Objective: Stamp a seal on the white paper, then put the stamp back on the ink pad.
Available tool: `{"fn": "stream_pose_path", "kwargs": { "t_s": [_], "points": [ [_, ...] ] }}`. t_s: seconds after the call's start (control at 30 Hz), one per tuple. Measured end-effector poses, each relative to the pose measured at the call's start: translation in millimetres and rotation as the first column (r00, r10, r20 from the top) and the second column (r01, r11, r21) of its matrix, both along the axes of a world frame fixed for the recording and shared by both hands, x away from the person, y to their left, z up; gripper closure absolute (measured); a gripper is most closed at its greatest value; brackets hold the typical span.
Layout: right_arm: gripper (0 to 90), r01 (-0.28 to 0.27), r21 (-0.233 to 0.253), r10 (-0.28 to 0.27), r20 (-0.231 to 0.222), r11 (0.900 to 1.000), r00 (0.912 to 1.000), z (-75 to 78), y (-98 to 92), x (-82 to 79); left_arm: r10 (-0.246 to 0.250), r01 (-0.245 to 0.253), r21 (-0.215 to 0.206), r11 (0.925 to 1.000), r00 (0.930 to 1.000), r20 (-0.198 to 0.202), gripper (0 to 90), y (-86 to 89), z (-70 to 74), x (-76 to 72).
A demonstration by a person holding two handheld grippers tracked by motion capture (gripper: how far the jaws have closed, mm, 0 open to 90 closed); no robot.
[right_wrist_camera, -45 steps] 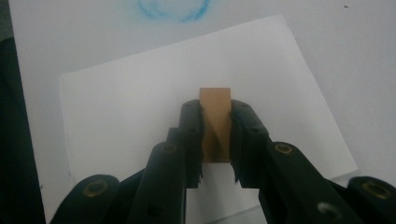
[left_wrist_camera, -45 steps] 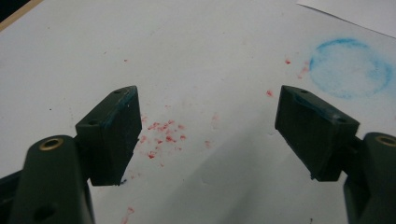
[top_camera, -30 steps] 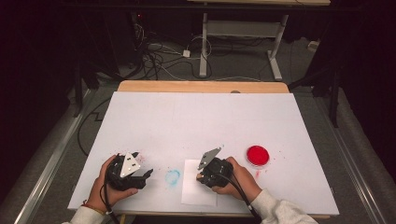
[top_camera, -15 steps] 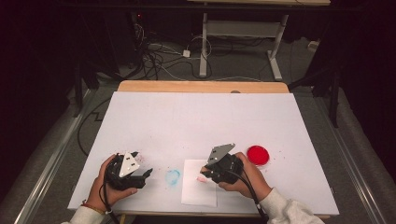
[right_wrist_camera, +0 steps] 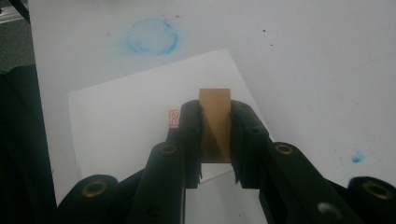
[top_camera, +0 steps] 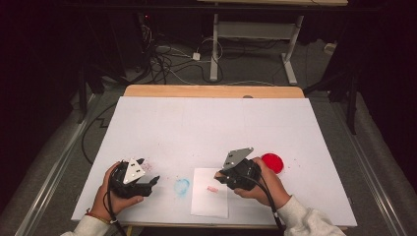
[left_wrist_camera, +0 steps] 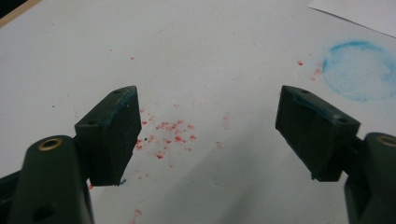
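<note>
Dim workshop-type room, and a table (top_camera: 211, 123) covered in a white sheet is taking up the middle of the high view, with a strip of bare wood along its far edge. Near edge first: the right gripper (right_wrist_camera: 215, 135) is squeezing a small brown wooden stamp block (right_wrist_camera: 215, 122) between nearly closed jaws, hovering over a loose white paper (top_camera: 210, 192) that's lying close to the near edge, roughly centre. Compared with a second ago that gripper has swung off the red ink pad (top_camera: 272, 162) and over toward the paper, and a little red stamp mark (top_camera: 212, 189) is now sitting on the sheet, just left of the block in the right gripper view. So I'm guessing the stamping itself is basically done and the block is lifting away or lining up for another press. The left gripper (top_camera: 132, 178) is hanging out by the near left corner, jaws spread wide with nothing in them, same spot as before. Between it and the paper there's a smudgy blue ring (top_camera: 182, 186) plus red ink specks (left_wrist_camera: 168, 135) on the sheet. Nothing's really blocking the way; the ink pad is sitting just right of the right hand, so watch the sleeve. Cables and a desk frame are on the floor beyond the far edge.
</note>
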State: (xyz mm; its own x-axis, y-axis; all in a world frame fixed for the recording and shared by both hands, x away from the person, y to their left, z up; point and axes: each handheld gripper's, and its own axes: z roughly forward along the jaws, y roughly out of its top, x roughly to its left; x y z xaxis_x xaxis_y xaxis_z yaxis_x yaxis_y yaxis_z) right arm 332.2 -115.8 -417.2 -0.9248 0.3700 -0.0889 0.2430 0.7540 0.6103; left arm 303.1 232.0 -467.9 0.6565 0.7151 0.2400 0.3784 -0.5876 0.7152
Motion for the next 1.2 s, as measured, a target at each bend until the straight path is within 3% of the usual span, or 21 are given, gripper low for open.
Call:
{"fn": "stream_pose_path", "kwargs": {
  "t_s": [0.7,1.2],
  "points": [
    [76.0,0.030,0.013,-0.030,0.022,0.999,0.9993,10.3,-11.6,6.2,0.004,-0.004,0.014,0.9999,1.0000,-0.002,21.8,2.4,-0.8,-5.5],
    [76.0,0.101,0.036,-0.103,0.065,0.994,0.9926,25.8,-41.4,10.7,0.000,0.000,0.032,0.9995,1.0000,0.005,21.8,-1.7,0.4,-8.2]
  ]
}}
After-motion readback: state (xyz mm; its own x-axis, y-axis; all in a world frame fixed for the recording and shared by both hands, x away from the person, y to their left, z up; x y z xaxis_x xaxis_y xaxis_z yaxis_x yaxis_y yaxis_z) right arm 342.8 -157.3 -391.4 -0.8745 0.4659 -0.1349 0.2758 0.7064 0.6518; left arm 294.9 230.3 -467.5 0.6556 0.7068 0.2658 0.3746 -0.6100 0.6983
